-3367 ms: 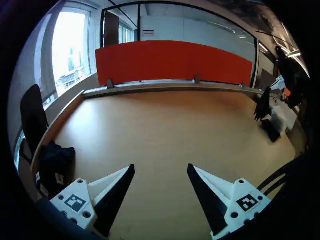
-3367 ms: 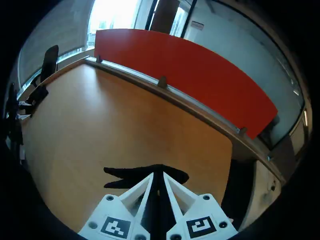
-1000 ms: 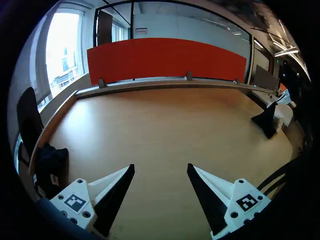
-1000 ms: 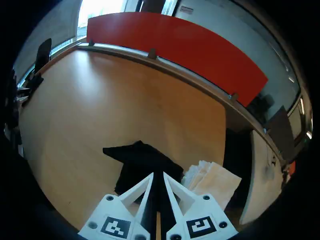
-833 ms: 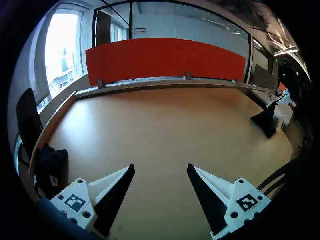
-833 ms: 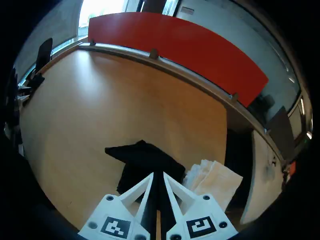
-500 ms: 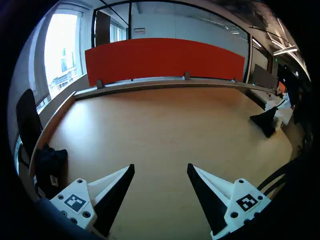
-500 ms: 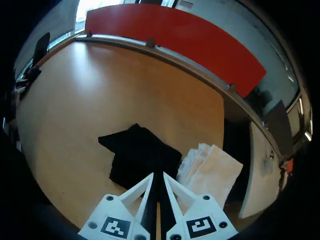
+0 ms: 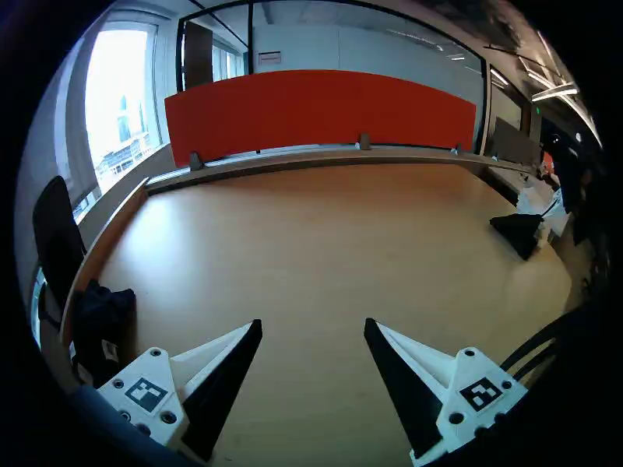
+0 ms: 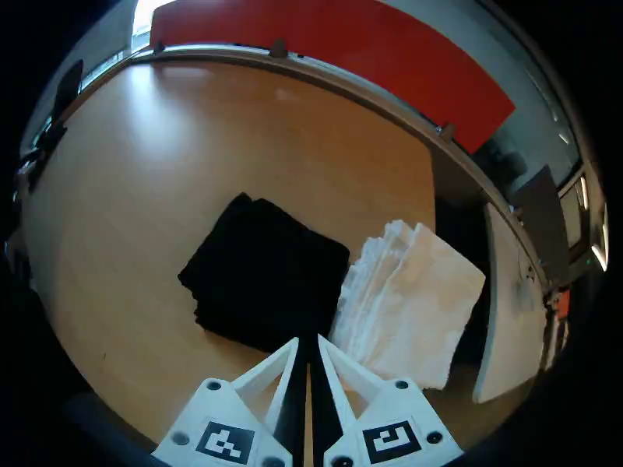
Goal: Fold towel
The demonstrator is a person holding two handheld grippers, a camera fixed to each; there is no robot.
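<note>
A black towel, folded into a thick square, lies flat on the wooden table in the right gripper view. My right gripper is shut, its tips pinching the towel's near edge. To the right of the black towel lies a stack of white towels, touching its side. In the left gripper view my left gripper stands open over bare table, nothing between its fingers. The black towel appears there as a dark wedge at the far right edge.
A red divider panel runs along the table's far edge. A black bag sits at the table's left end, with a dark chair behind it. Past the white towels is a gap, then another desk.
The right gripper has come down and tipped forward with the black towel, which hung bunched before and now lies flat beside the white stack. The left gripper has hardly moved.
</note>
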